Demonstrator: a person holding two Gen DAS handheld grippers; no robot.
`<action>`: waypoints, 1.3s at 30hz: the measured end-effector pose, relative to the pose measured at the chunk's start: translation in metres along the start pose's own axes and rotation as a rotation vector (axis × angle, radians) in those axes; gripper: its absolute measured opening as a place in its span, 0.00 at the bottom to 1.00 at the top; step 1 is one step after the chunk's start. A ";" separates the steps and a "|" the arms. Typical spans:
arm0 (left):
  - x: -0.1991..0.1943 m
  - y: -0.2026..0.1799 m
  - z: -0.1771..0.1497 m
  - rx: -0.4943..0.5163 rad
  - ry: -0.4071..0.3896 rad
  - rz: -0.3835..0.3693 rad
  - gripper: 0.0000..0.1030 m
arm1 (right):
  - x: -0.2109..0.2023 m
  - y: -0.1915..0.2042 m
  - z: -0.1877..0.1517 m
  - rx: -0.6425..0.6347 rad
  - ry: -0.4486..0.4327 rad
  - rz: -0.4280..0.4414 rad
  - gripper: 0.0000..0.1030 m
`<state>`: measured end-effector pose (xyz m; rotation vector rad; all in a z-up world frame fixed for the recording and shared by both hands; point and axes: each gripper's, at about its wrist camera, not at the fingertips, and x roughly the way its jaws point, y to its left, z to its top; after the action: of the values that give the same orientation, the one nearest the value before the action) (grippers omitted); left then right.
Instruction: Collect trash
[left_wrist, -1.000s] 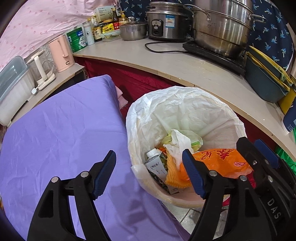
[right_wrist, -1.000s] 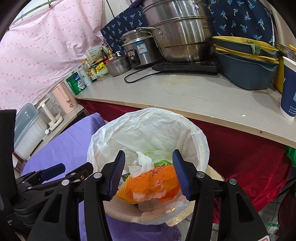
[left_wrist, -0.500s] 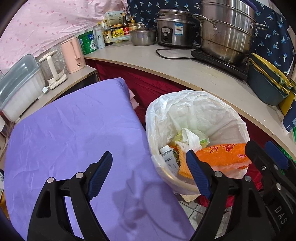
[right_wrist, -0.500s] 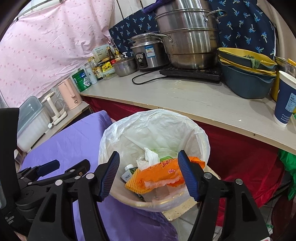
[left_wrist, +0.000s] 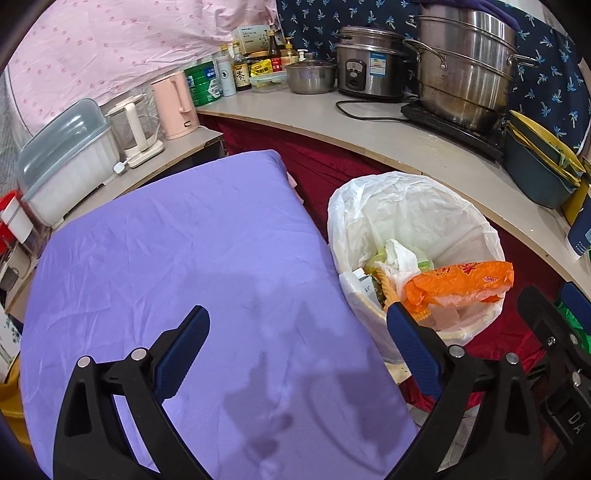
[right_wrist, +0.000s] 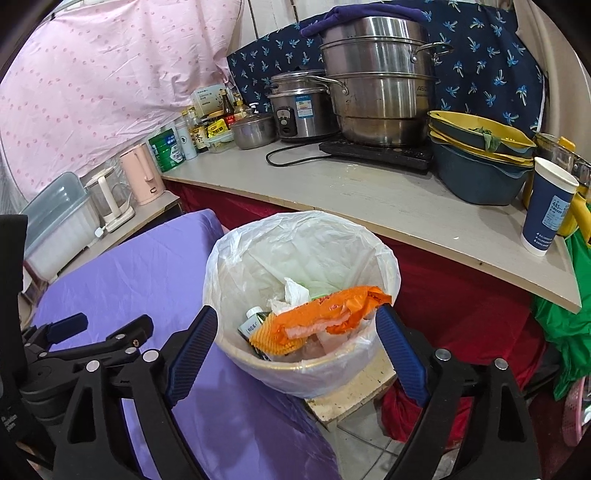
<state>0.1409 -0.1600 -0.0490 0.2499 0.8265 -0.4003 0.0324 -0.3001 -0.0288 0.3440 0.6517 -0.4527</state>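
Beside the purple-covered worktop (left_wrist: 177, 266), a lined trash bin (right_wrist: 301, 363) is seen on a low board, just in front of the long kitchen counter (right_wrist: 388, 199). Both tongs are held wide, nothing gripped: left tongs (left_wrist: 295, 345) over the purple cloth, right tongs (right_wrist: 295, 349) framing the bin's near rim.

Task item: orange snack wrapper (right_wrist: 325, 314), lying on top of the trash at the bin's near side, touching the white bag liner (right_wrist: 295, 243) at its right end. In the left wrist view the wrapper (left_wrist: 458, 280) is seen overhanging the rim slightly.

Handling, judged: thin crinkly film, very light, soft, collapses under any squeeze, likely slippery on the printed face. No breakage risk. Best hold is judged to be across the narrow width near mid-length, or at the zigzag-cut end, where the film is doubled; liner should be kept out of the pinch.

Orientation: long axis roughly left–right across the bin in the right wrist view, right end raised toward the rim, zigzag end lower toward the left. It is lying flat-ish, printed face up.

Under it a white tissue (right_wrist: 293, 291) and a small carton (right_wrist: 253, 325) are visible; no loose trash is visible on the purple cloth.
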 end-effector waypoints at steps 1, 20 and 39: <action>-0.001 0.001 -0.002 -0.002 0.001 0.005 0.90 | -0.001 -0.001 -0.001 -0.002 0.007 0.000 0.82; -0.023 0.012 -0.034 -0.023 0.013 0.079 0.91 | -0.016 0.008 -0.022 -0.069 0.042 0.002 0.94; -0.022 0.012 -0.041 -0.039 0.028 0.076 0.91 | -0.015 0.014 -0.030 -0.095 0.053 -0.010 0.94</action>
<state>0.1062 -0.1285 -0.0582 0.2502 0.8494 -0.3096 0.0140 -0.2703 -0.0384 0.2635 0.7246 -0.4211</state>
